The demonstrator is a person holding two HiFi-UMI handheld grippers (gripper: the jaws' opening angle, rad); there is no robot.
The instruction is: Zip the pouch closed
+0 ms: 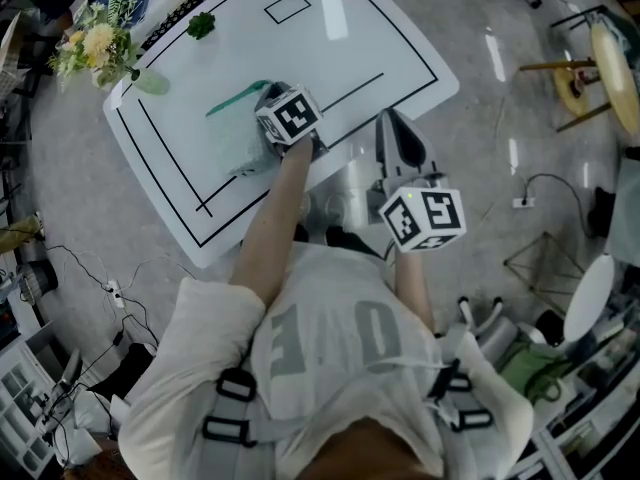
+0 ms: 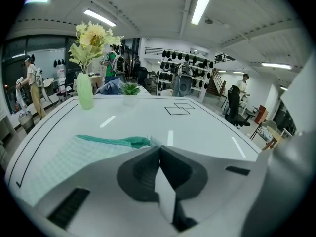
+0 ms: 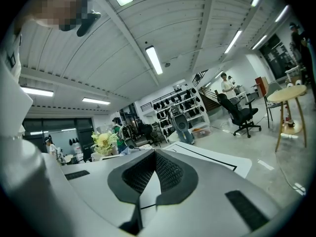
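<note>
Standing farthest to the left of the pouch [image 2: 64, 157], and beyond it, is a vase of flowers [image 2: 85, 90], with a small green plant [image 2: 131, 88] a little nearer the pouch's far side. The pouch itself lies flat on the white bench [image 1: 380, 38], a pale mesh body with a teal zip [image 2: 111, 141] along its far edge.

At the pouch's right end sits the left tool [image 2: 159, 147], angled down. Its jaws are pressed together, with their tips right at the thickened teal end of the zip. Whether they pinch the pull, a scrap of mesh or nothing at all cannot be told from either view. Well to the right of the pouch, off the bench's near edge, the right tool [image 3: 154, 153] points roughly level. Its jaws are also pressed together and hold nothing.

The likely trouble is that nothing anchors the pouch. It looks light and limp, so a pull along the zip would probably drag the whole pouch across the smooth bench rather than run the slider. If the left tool has caught mesh instead of the pull, the fabric would bunch or snag in the teeth. A slide leftward could also carry the pouch towards the vase.
</note>
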